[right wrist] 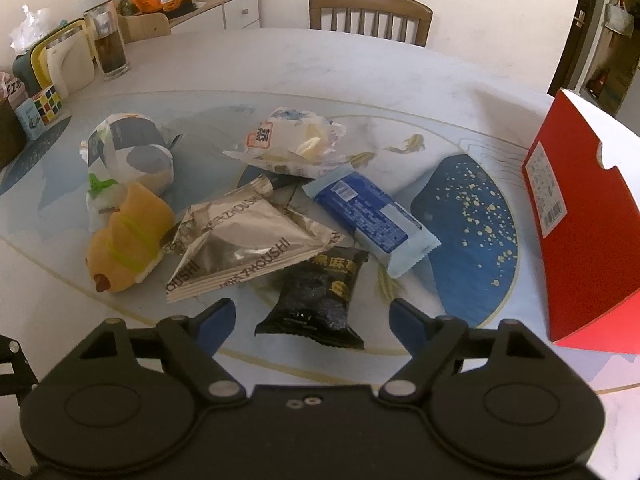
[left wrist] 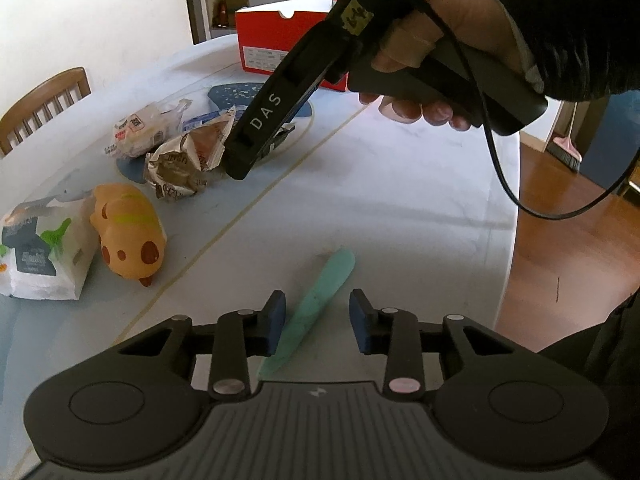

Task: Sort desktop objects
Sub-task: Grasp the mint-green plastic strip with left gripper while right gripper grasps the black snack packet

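Observation:
My left gripper (left wrist: 317,314) is open, its pads either side of a flat teal strip (left wrist: 320,300) lying on the white table (left wrist: 400,184). My right gripper (right wrist: 312,316) is open just above a black snack packet (right wrist: 316,300). Beyond it lie a silver foil packet (right wrist: 244,240), a blue wrapped bar (right wrist: 368,220), a clear bread wrapper (right wrist: 288,140), an orange toy animal (right wrist: 128,236) and a white tissue pack (right wrist: 124,152). The left wrist view shows the right gripper body (left wrist: 272,116) over the foil packet (left wrist: 188,160), with the toy (left wrist: 128,232) and tissue pack (left wrist: 44,252) at left.
A red and white box (right wrist: 580,220) stands at the table's right; it also shows in the left wrist view (left wrist: 280,36). A glass (right wrist: 108,40), a Rubik's cube (right wrist: 46,102) and containers sit far left. A wooden chair (right wrist: 370,16) stands behind. The table edge (left wrist: 516,208) drops to wooden floor.

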